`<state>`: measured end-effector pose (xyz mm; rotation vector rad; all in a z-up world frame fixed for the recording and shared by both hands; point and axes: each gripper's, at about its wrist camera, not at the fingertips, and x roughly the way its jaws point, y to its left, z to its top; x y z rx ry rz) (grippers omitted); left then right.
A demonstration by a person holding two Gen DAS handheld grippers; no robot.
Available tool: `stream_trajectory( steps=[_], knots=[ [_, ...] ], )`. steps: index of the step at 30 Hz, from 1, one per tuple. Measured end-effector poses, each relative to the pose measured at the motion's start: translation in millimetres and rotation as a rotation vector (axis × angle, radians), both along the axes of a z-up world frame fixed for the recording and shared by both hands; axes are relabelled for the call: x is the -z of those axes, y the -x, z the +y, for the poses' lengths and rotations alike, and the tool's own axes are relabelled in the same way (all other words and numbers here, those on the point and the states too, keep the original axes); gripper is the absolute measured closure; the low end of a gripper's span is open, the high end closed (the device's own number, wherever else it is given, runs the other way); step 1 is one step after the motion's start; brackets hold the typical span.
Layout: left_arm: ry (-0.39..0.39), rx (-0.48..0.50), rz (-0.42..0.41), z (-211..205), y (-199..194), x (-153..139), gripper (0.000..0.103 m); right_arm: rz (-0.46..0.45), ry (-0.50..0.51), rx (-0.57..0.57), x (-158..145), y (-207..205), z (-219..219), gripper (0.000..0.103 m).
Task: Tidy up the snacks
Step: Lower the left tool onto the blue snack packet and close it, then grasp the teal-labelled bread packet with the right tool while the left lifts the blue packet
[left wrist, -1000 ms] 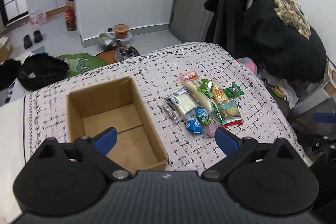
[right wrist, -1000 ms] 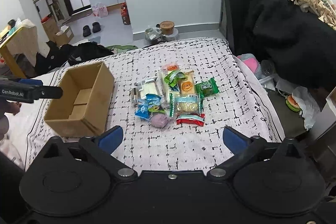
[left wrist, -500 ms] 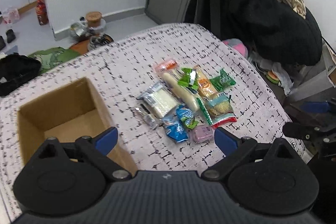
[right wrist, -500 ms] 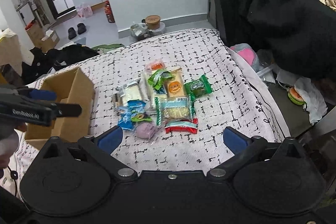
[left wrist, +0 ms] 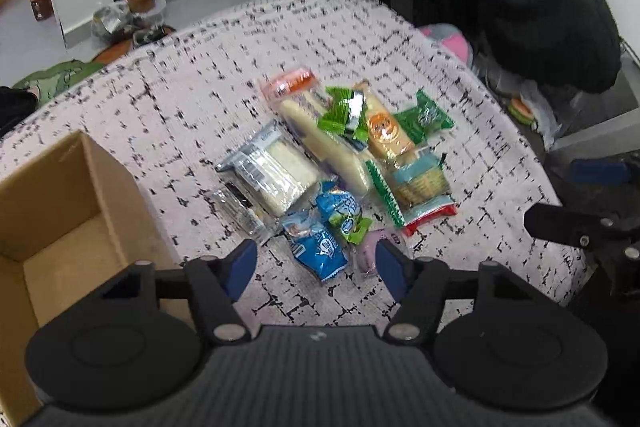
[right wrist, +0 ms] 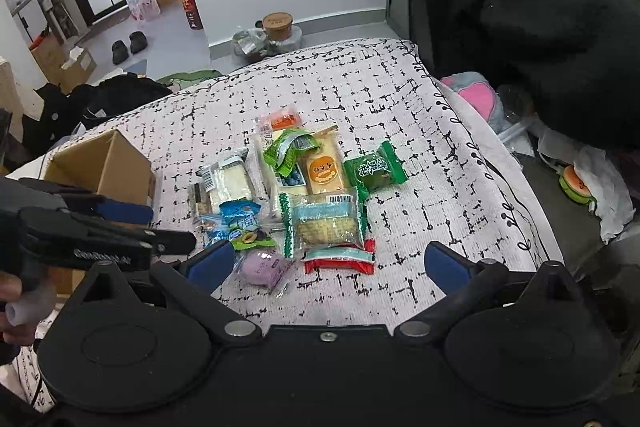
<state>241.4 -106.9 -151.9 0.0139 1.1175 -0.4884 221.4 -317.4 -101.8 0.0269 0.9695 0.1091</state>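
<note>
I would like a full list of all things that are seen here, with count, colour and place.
cardboard box: 1, brown, open, on the cloth left of the snacks
snack packets: about eleven, mixed colours, heaped mid-cloth
blue packets: 2, near edge of heap
purple packet: 1, nearest edge of heap
dark green packet: 1, right of heap
patterned cloth: 1, white with black marks, under everything
black coats: dark pile, right behind
slippers: 1 pair, black, far floor
left gripper: 1, black with blue pads, jaws closing over the blue packets, not pressing them
right gripper: 1, same colours, jaws wide, nothing held
</note>
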Motion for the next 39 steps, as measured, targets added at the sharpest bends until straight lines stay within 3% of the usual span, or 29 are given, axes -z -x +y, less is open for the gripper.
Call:
stream_trajectory(
  steps=[8, 17, 20, 24, 37, 39],
  knots=[
    [0.0, -0.039, 0.099, -7.1, -22.6, 31.1, 0.06, 0.022, 0.013, -0.01, 14.8, -16.5, 3.9, 0.001],
    [-0.001, -0.087, 0.148, -14.0, -39.0, 53.6, 0.063, 0.048, 0.013, 0.001, 37.1, -35.3, 3.9, 0.002],
    [-0.032, -0.106, 0.157, -22.8, -39.7, 63.0, 0.073, 0.053, 0.02, 0.007, 44.1, -41.6, 3.5, 0.003],
    [-0.043, -0.146, 0.12, -26.6, -33.6, 64.6, 0.074, 0.05, 0.031, -0.004, 51.3, -48.9, 7.9, 0.003],
    [0.026, -0.242, 0.04, -8.9, -31.4, 44.8, 0.077, 0.067, 0.119, 0.021, 94.9, -71.4, 24.6, 0.003],
    [0.036, -0.251, 0.035, -6.7, -30.0, 43.1, 0.077, 0.07, 0.15, -0.002, 100.7, -71.3, 29.8, 0.01]
  ],
)
